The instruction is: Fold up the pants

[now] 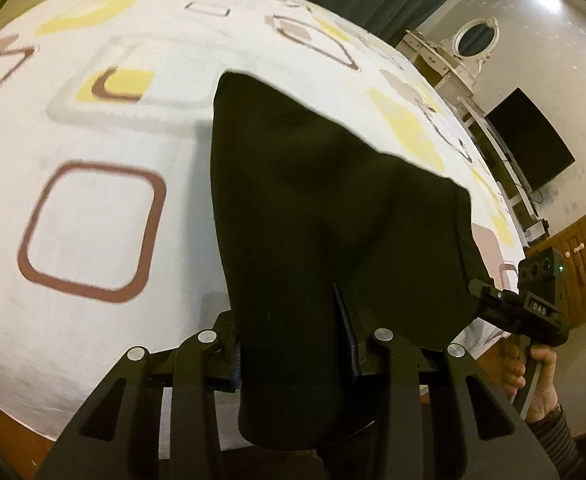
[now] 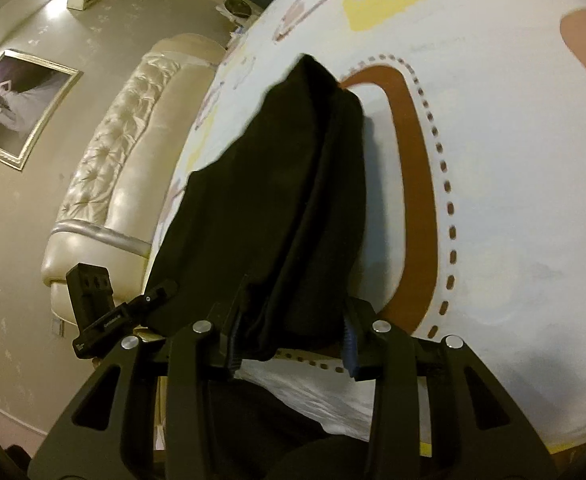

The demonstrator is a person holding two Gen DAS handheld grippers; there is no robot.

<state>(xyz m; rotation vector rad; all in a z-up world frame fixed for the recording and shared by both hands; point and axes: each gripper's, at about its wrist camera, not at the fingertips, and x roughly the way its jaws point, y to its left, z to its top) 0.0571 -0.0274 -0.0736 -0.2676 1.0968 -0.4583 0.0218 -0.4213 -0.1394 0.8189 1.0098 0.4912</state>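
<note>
- Left wrist view: the black pants (image 1: 313, 208) run lengthwise away from the camera, one end bunched at the near edge of the bed (image 1: 105, 208) and the far end lying out on the sheet toward the middle.
- The near end is lifted off the sheet and stretched sideways between the two tools; the cloth narrows toward its far tip.
- The left gripper (image 1: 297, 364) has its jaws closed on one near corner of the pants, the cloth filling the gap.
- The right gripper (image 1: 481, 296) clamps the other near corner, at the right of this view; a hand (image 1: 533, 372) in a striped sleeve holds its handle.
- Right wrist view: the pants (image 2: 277, 208) again point away from the camera, their long axis running up the bed, with a seam along that line.
- The right gripper (image 2: 289, 344) has cloth pinched between its jaws; the left gripper (image 2: 149, 300) shows at the left, at the cloth's edge.
- The bed (image 2: 513, 160) has a white sheet printed with brown and yellow rounded squares.
- A padded cream headboard (image 2: 121, 152) stands at the left, a framed picture (image 2: 17, 108) on the wall beside it.
- In the left view, a dark screen (image 1: 533, 140), a white mirror (image 1: 475, 38) and a wooden door (image 1: 585, 264) line the far wall.
</note>
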